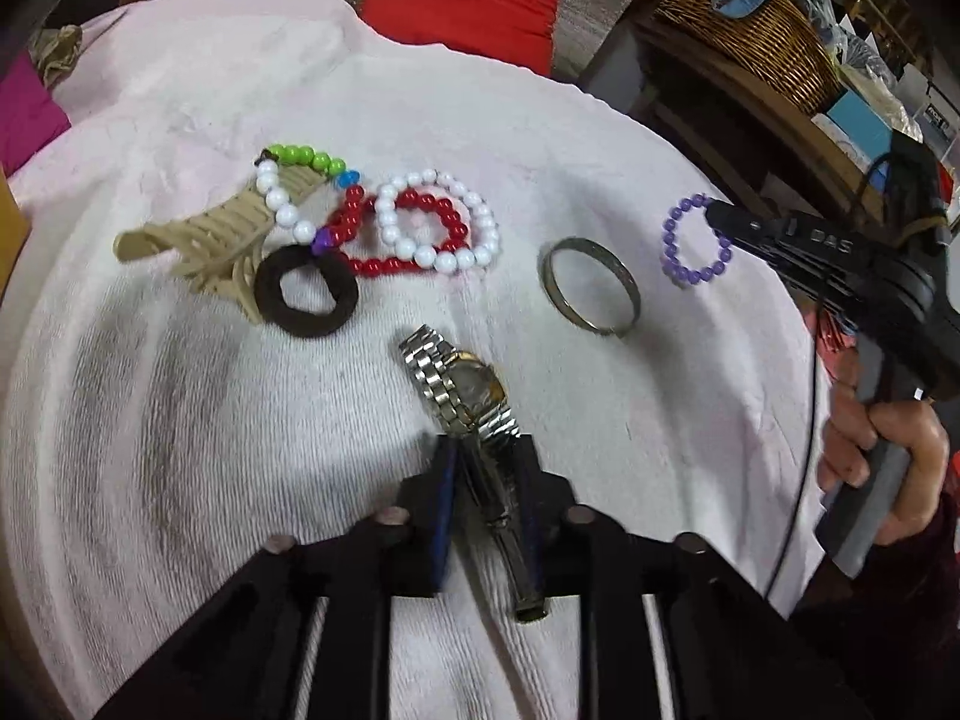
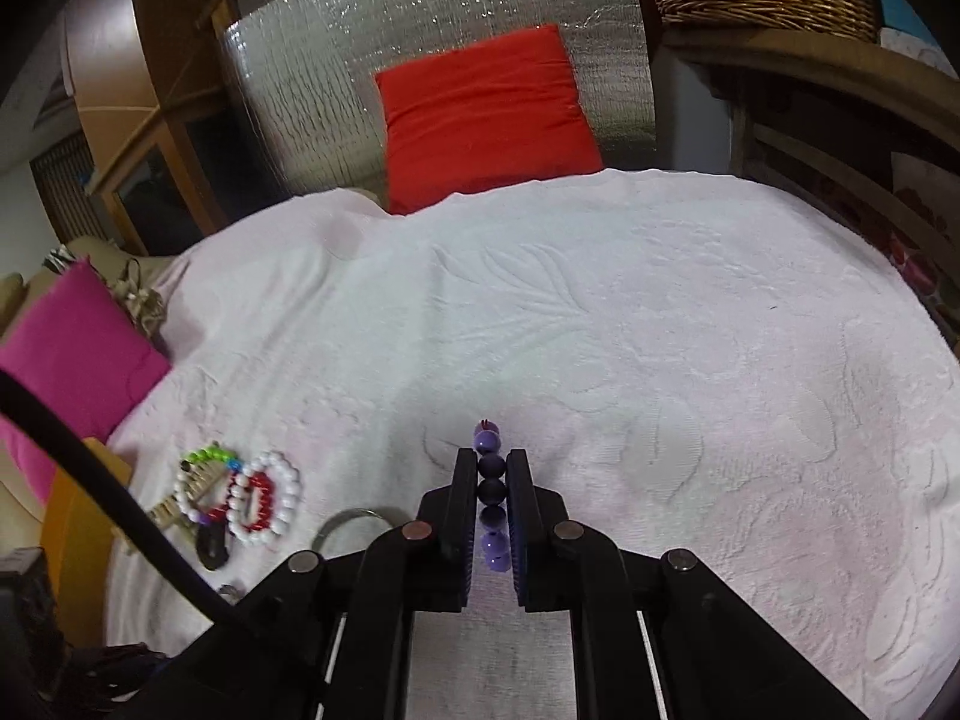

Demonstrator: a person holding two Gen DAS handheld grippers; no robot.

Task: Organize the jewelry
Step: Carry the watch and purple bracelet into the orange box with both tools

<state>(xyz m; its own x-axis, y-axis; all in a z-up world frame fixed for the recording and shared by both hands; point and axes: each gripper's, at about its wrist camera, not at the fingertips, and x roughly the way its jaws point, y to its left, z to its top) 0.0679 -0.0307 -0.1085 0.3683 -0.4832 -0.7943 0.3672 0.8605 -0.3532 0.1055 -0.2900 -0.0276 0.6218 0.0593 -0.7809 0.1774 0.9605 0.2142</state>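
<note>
My left gripper is shut on the band of a silver and gold wristwatch and holds it just above the white towel. My right gripper is shut on a purple bead bracelet; the bracelet also shows in the left wrist view, held at the right of the towel. A metal bangle lies between the two. White and red bead bracelets, a mixed bead string, a brown hair tie and a beige hair claw lie clustered at the left.
A red cushion leans against a silver foil panel behind the towel. A pink cushion sits at the left. A wicker basket stands on a wooden shelf at the right. The towel's right half is bare.
</note>
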